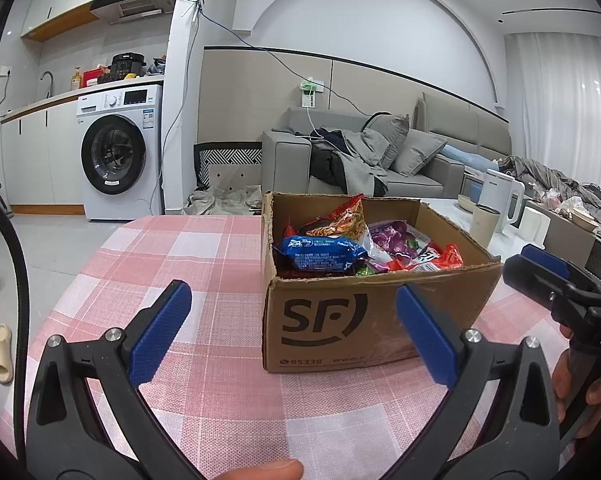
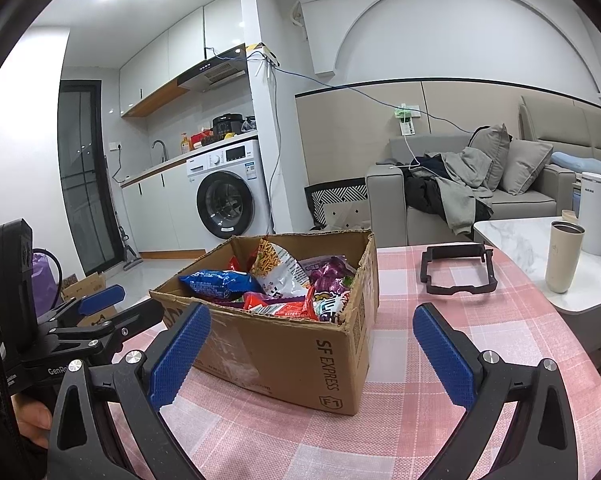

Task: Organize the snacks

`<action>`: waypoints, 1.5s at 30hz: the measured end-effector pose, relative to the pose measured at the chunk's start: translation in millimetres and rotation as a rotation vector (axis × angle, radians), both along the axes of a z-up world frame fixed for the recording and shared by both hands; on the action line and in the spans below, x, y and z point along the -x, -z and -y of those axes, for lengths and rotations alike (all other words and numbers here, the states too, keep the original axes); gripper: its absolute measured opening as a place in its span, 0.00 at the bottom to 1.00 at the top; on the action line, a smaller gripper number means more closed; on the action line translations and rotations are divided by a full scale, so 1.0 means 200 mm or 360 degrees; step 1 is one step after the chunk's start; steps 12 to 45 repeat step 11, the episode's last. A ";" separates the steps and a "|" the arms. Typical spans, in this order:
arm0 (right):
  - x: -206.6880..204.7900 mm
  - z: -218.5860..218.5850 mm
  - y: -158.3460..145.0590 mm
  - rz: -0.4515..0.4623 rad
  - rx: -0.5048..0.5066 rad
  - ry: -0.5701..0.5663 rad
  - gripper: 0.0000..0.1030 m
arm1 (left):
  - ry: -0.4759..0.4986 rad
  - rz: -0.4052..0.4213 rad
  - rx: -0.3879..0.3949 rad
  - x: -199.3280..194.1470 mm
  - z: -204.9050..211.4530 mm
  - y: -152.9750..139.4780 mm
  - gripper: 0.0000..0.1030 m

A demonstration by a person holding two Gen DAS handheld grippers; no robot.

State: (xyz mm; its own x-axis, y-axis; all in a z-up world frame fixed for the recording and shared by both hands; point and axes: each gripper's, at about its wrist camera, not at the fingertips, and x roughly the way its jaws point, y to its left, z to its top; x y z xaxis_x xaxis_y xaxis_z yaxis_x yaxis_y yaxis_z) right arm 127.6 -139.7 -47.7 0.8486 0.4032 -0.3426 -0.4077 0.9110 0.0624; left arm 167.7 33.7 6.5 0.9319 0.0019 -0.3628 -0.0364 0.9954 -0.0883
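Your left gripper was spread wide w/ nothing between the pads, low in frame; your right gripper likewise gaped, holding nothing. The cardboard box sat center-right on the pink checked tablecloth, snack packets piled inside, incl. a blue one at the left. Only the right wrist view showed the black plastic frame lying on the cloth right of the box, plus a beige cup on the marble side table. Behind: washing machine at left, grey sofa at right w/ clothes heaped.
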 end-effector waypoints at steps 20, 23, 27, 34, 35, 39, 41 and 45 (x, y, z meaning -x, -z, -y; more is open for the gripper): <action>-0.01 0.00 0.00 -0.0008 0.0001 -0.0001 1.00 | -0.0008 0.0004 -0.0006 0.01 0.02 -0.01 0.99; -0.01 0.00 0.00 -0.0008 0.0001 -0.0001 1.00 | -0.0008 0.0004 -0.0006 0.01 0.02 -0.01 0.99; -0.01 0.00 0.00 -0.0008 0.0001 -0.0001 1.00 | -0.0008 0.0004 -0.0006 0.01 0.02 -0.01 0.99; -0.01 0.00 0.00 -0.0008 0.0001 -0.0001 1.00 | -0.0008 0.0004 -0.0006 0.01 0.02 -0.01 0.99; -0.01 0.00 0.00 -0.0008 0.0001 -0.0001 1.00 | -0.0008 0.0004 -0.0006 0.01 0.02 -0.01 0.99; -0.01 0.00 0.00 -0.0008 0.0001 -0.0001 1.00 | -0.0008 0.0004 -0.0006 0.01 0.02 -0.01 0.99; -0.01 0.00 0.00 -0.0008 0.0001 -0.0001 1.00 | -0.0008 0.0004 -0.0006 0.01 0.02 -0.01 0.99; -0.01 0.00 0.00 -0.0008 0.0001 -0.0001 1.00 | -0.0008 0.0004 -0.0006 0.01 0.02 -0.01 0.99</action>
